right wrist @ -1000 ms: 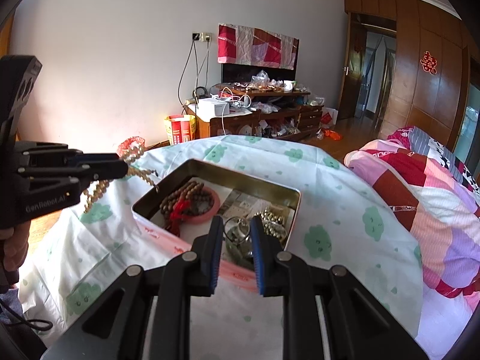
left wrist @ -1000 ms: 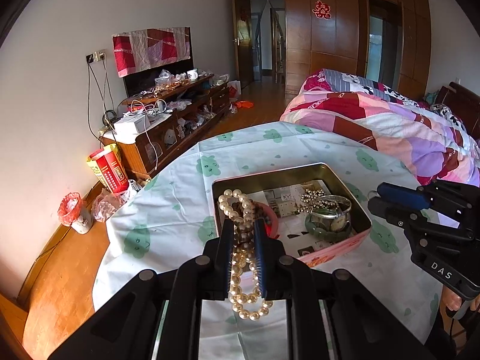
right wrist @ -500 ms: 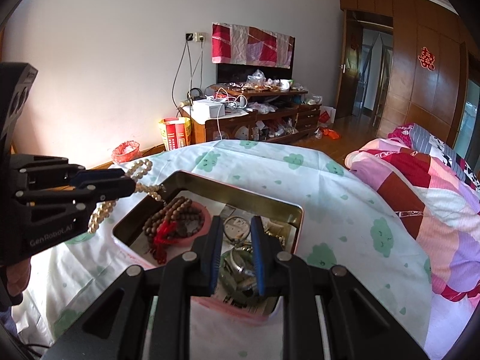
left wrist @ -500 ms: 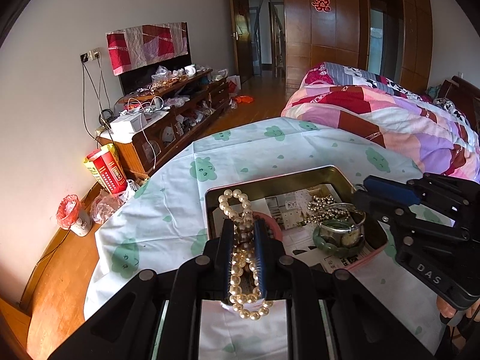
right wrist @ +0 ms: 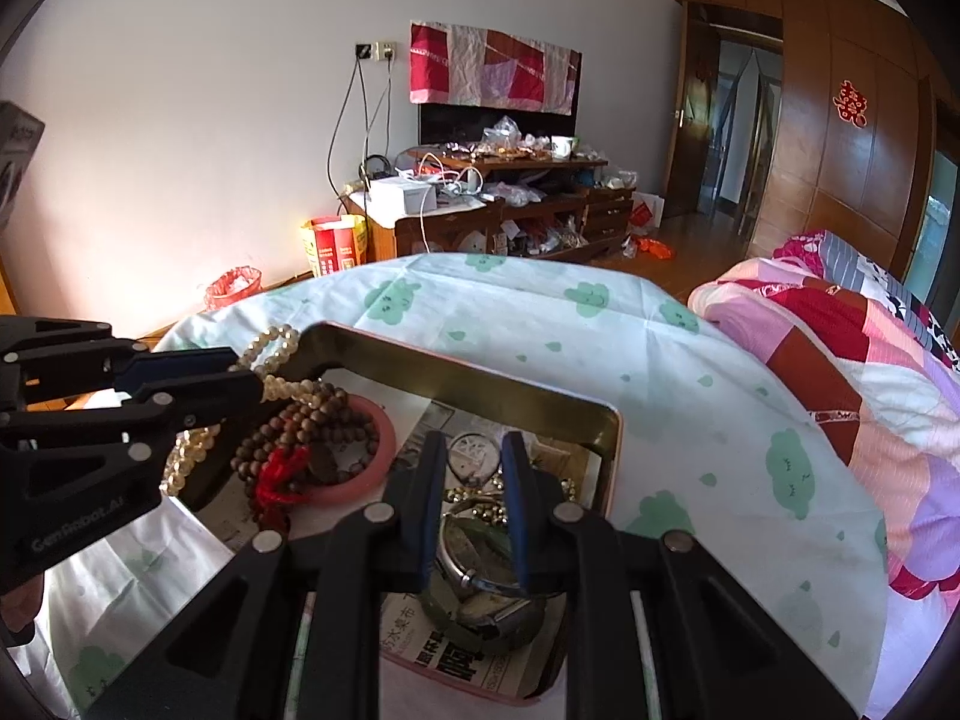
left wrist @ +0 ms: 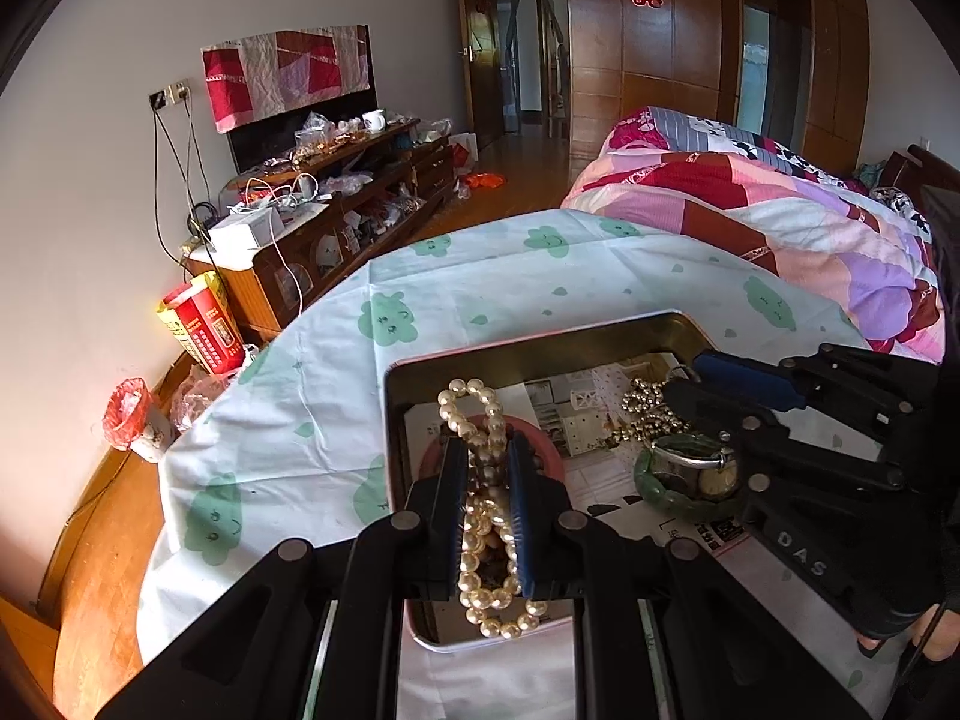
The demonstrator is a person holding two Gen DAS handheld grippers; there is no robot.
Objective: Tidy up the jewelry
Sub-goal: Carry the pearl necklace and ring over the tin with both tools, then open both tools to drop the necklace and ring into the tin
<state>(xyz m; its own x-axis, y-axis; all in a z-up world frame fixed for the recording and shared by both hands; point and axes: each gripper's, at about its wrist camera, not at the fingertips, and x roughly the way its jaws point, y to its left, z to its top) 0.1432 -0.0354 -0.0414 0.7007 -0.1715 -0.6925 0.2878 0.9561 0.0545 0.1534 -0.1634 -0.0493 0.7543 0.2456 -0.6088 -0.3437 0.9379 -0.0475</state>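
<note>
Left gripper (left wrist: pixel 487 468) pinches round pearl strand (left wrist: pixel 480 450); right gripper (right wrist: pixel 471 480) pinches metal watch (right wrist: pixel 474 564), half hidden, above tin (right wrist: pixel 480 384).

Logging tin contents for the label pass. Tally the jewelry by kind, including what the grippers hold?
Pearl strand: 1, in the left gripper
Brown wooden bead strand: 1
Pink bangle: 1
Green bangle: 1
Wristwatch: 1, between the right gripper fingers
Gold bead chain: 1
Total: 6, all over or in the tin
</note>
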